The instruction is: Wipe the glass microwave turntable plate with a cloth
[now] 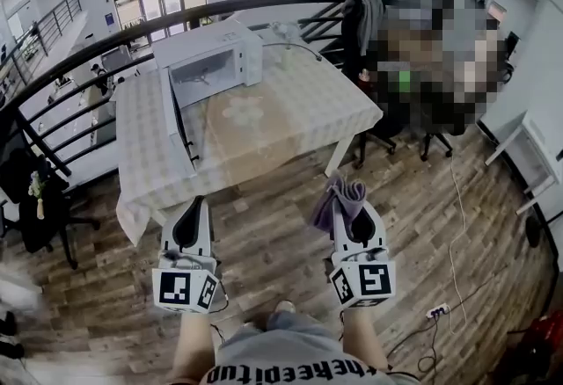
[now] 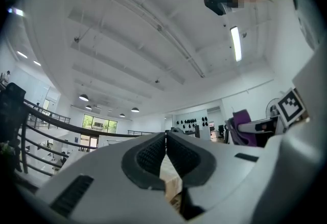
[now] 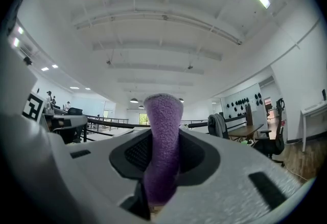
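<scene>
A white microwave (image 1: 211, 67) stands with its door open at the far left of a table (image 1: 308, 124) covered in a checked cloth. In front of it a faint round shape with a flower-like centre, which looks like the glass plate (image 1: 243, 112), lies flat on the table. Both grippers hover over the wooden floor, short of the table's near edge. My left gripper (image 1: 196, 206) (image 2: 165, 140) is shut with nothing between its jaws. My right gripper (image 1: 346, 201) (image 3: 162, 142) is shut on a purple cloth (image 1: 335, 196) (image 3: 162, 131), which sticks up past the fingertips. That cloth (image 2: 243, 118) also shows in the left gripper view.
A black curved railing (image 1: 106, 42) runs behind and left of the table. A chair with a grey jacket (image 1: 362, 18) stands at the table's far right corner, with office chairs (image 1: 387, 124) beside it. A power strip (image 1: 437, 311) and cables lie on the floor at right.
</scene>
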The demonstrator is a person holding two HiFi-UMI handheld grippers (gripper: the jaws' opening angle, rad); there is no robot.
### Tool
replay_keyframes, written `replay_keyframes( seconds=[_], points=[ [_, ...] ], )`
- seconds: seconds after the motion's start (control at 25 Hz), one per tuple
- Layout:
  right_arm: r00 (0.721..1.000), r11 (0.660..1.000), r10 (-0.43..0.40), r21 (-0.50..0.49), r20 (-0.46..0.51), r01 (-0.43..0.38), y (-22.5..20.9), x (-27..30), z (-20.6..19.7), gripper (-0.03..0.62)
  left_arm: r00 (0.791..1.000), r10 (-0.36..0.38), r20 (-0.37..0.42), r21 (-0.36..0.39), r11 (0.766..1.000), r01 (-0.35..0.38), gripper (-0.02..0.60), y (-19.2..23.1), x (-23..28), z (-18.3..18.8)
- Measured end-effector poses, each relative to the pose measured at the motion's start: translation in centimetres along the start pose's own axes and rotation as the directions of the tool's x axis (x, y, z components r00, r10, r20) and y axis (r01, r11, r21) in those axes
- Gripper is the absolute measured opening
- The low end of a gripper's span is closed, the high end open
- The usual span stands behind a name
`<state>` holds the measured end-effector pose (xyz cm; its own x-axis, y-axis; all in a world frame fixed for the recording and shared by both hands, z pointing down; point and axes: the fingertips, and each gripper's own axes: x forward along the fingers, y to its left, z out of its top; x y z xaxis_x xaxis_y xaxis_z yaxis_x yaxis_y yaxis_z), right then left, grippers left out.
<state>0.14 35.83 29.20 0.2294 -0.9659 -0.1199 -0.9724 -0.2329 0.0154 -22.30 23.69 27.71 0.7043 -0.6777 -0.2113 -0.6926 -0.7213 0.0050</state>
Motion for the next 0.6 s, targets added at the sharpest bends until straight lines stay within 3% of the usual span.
replay_keyframes(
  seconds=[0.6],
  points=[
    [0.999,0.997,0.054,0.061,-0.004,-0.054,-4.6,5.4,-2.3,0.11,0.999,0.032,0.0,0.056,0.998,-0.032,0.011,-1.8,5.2,-1.3]
  ],
)
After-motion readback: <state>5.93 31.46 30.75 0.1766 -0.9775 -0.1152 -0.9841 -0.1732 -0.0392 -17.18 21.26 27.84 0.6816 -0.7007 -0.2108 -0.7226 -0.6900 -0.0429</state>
